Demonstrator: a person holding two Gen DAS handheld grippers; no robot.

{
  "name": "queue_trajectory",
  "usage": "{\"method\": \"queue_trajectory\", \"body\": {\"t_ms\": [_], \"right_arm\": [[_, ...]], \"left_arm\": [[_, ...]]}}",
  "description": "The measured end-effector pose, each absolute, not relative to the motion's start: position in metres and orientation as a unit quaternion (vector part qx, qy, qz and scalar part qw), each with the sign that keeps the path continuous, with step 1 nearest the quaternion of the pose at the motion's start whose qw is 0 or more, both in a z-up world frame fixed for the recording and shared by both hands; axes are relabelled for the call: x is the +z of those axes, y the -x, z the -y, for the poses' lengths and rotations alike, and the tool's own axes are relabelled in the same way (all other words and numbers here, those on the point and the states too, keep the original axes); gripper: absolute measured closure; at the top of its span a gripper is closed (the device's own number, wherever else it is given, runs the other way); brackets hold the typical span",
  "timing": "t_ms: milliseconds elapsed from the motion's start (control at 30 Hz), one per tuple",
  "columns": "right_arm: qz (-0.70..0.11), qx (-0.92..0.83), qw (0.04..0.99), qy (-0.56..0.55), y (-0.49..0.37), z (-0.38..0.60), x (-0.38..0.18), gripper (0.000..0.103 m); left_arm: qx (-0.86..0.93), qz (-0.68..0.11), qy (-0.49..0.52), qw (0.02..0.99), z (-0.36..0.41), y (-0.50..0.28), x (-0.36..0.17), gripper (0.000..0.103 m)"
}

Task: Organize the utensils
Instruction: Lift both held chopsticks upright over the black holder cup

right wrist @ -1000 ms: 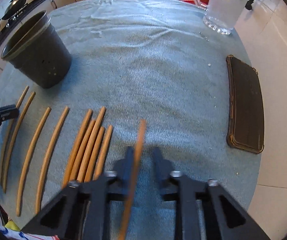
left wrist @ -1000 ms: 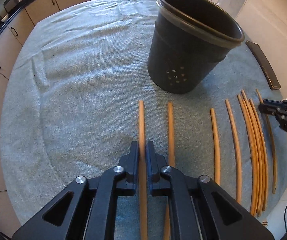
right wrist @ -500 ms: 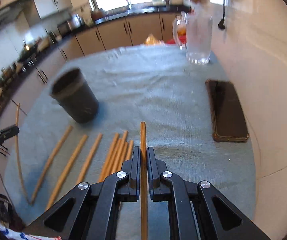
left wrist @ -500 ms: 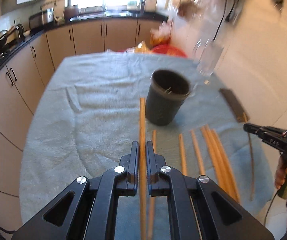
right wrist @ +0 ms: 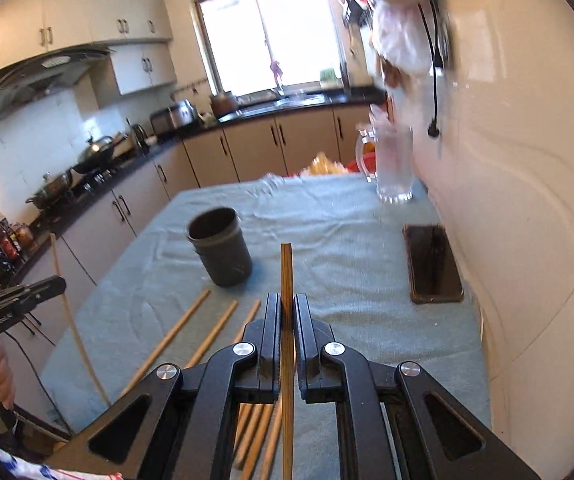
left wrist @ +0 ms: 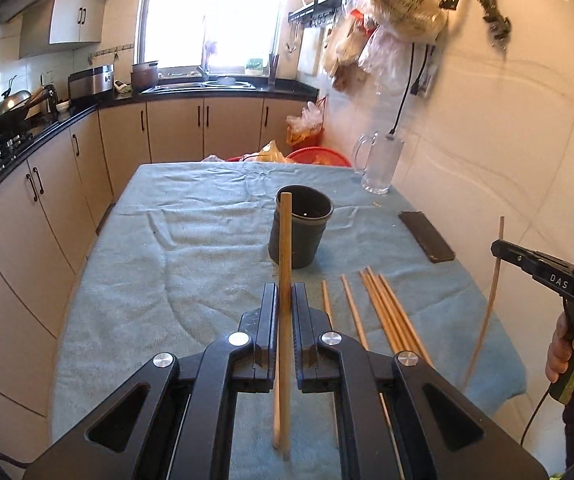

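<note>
While each hand is holding one thin wooden chopstick clamped between closed fingers, the sorting is barely beginning. Left tool (left wrist: 285,308) is gripping a pale chopstick (left wrist: 285,248); right tool (right wrist: 287,316) is gripping a darker chopstick (right wrist: 286,276). Both are being held raised above the towel-covered bench (left wrist: 207,240). Several loose wooden chopsticks (left wrist: 383,312) are lying flat there. Nearby, the dark round plastic holder (left wrist: 301,232) is standing upright, seemingly empty.

Nine thin wooden chopsticks (left wrist: 285,248): two lifted and about seven lying loose; the bunched ones are hard to separate. One dark round plastic holder cup (left wrist: 301,236). One clear glass handled mug (left wrist: 379,164). One flat black rectangular slab (left wrist: 427,236). Two black grippers: left gripper (left wrist: 285,312), right gripper (right wrist: 286,320).
</note>
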State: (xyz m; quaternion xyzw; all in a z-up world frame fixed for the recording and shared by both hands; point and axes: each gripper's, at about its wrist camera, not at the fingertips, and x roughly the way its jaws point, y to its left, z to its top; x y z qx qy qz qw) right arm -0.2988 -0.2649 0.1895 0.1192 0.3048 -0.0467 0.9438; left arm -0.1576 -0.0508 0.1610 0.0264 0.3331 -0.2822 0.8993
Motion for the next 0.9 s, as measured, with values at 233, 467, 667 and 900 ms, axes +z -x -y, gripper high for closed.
{"method": "queue_trajectory", "body": {"t_ms": [233,467,667,900], "right_arm": [[-0.269,-0.033,0.958,-0.090,0.319,0.245,0.213,0.097],[-0.249,-0.032,0.965,-0.075,0.309,0.240,0.231,0.097],[-0.217,-0.027,0.973,-0.070,0.285,0.244,0.261,0.097],[-0.186,-0.008,0.977,-0.100,0.225,0.251,0.294,0.097]], "left_arm": [[-0.293,-0.306,-0.004,0.906,0.038,0.178,0.181,0.097],[-0.298,-0.287,0.005,0.910,0.045,0.169,0.195,0.097],[-0.291,-0.277,0.022,0.915,0.057,0.133,0.213,0.097],[-0.281,-0.265,0.070,0.920,0.079,0.066,0.244,0.097]]}}
